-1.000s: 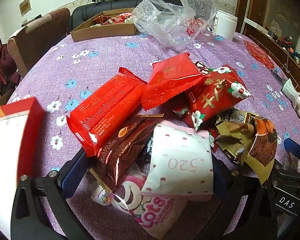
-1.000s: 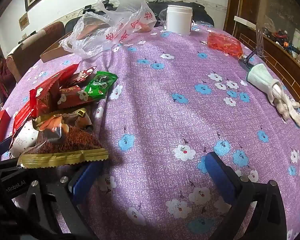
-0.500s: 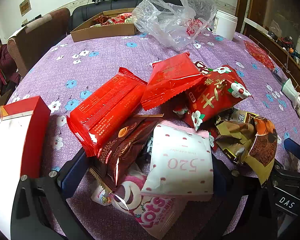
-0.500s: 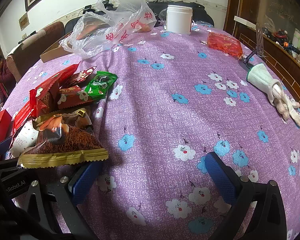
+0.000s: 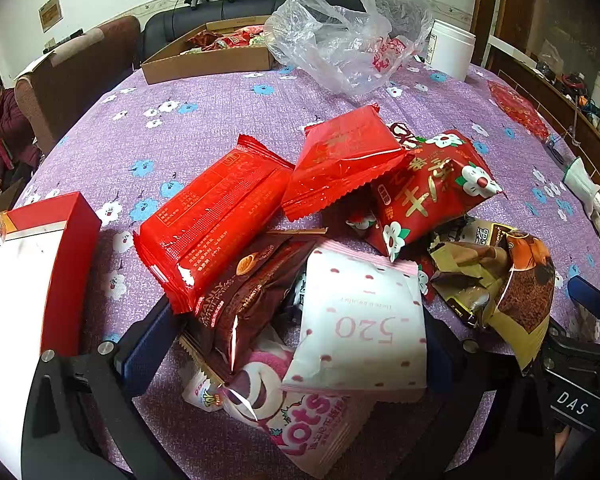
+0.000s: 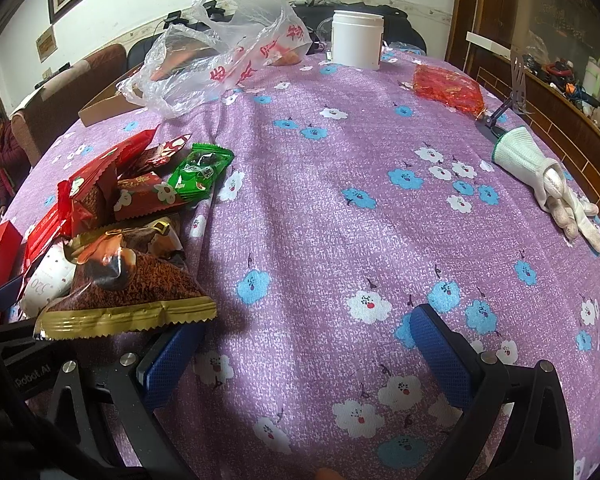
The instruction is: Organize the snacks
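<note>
— Nothing much has moved since a second ago; only the red box [image 5: 28,280] left of the left tool [image 5: 292,344] has slid further into view.

— Where are the snacks?

— Heaped on the desk [image 6: 340,208], straight ahead of the left tool. Its jaws are spread wide, straddling the pink-dotted white packet [image 5: 364,316] and the brown wrapper [image 5: 244,300], gripping nothing.

— And the right tool [image 6: 304,356]?

— Also spread wide, over bare cloth; the pile lies off to its left, so the left hand looks nearer. The white packet's long axis runs roughly along the fingers.
</note>
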Tool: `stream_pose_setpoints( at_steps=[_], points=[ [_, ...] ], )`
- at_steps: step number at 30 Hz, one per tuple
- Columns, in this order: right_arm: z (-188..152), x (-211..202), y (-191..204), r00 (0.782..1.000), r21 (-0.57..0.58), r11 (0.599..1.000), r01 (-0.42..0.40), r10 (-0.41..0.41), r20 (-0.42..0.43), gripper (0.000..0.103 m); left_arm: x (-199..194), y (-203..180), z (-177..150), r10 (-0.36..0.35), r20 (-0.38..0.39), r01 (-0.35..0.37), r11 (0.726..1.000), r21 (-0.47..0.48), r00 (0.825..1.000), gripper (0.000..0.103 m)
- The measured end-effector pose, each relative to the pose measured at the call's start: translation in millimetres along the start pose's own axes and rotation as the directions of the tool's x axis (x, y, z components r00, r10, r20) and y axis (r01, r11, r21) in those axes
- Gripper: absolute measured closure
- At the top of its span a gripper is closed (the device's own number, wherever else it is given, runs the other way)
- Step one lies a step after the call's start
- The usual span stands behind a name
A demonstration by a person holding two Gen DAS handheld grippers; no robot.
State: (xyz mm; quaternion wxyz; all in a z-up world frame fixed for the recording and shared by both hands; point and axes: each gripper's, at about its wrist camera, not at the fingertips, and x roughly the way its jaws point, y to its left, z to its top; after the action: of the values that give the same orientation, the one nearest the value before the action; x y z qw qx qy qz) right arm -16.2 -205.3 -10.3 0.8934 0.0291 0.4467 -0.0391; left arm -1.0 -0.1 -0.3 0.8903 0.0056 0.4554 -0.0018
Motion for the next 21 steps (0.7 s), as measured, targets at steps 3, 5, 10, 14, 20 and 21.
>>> stream_pose_setpoints(
  at_steps=[3,5,10,14,20,21],
  points=[
    [0.1,2.1,1.0,1.0,0.0,1.0,-0.002,0.002,-0.002,0.0,-3.0,0.0,-2.1,0.009,-0.014,-0.009,1.0,0.007,1.0,0.0],
    [1.6,0.6,-1.6,1.0,-0.008,1.0,-0.007,0.007,-0.018,0.0,-11.4,-0.1,-2.9,0.047,0.008,-0.047,0.999,0.019,0.999,0.0],
    [-14.1,-16.0,-8.4,0.998,-0.01,1.0,-0.021,0.02,-0.058,0.0,-65.8,1.8,-10.5,0.079,0.192,-0.089,0.995,0.045,0.978,0.0],
    [-28.2,-40.3,-9.8,1.0,-0.04,0.999,-0.01,0.01,-0.018,0.001,-94.0,9.8,-13.6,0.071,0.248,-0.083,0.996,0.039,0.966,0.0],
    [-30.2,-83.5,3.9,0.993,-0.078,0.996,-0.051,0.059,0.105,0.001,-123.9,25.4,-17.7,0.042,0.276,-0.047,0.999,0.011,0.96,0.0],
    [-30.9,-89.1,7.5,0.99,-0.088,0.995,-0.052,0.063,0.125,0.001,-127.5,27.6,-18.8,0.044,0.284,-0.049,0.999,0.009,0.958,0.0]
  ],
)
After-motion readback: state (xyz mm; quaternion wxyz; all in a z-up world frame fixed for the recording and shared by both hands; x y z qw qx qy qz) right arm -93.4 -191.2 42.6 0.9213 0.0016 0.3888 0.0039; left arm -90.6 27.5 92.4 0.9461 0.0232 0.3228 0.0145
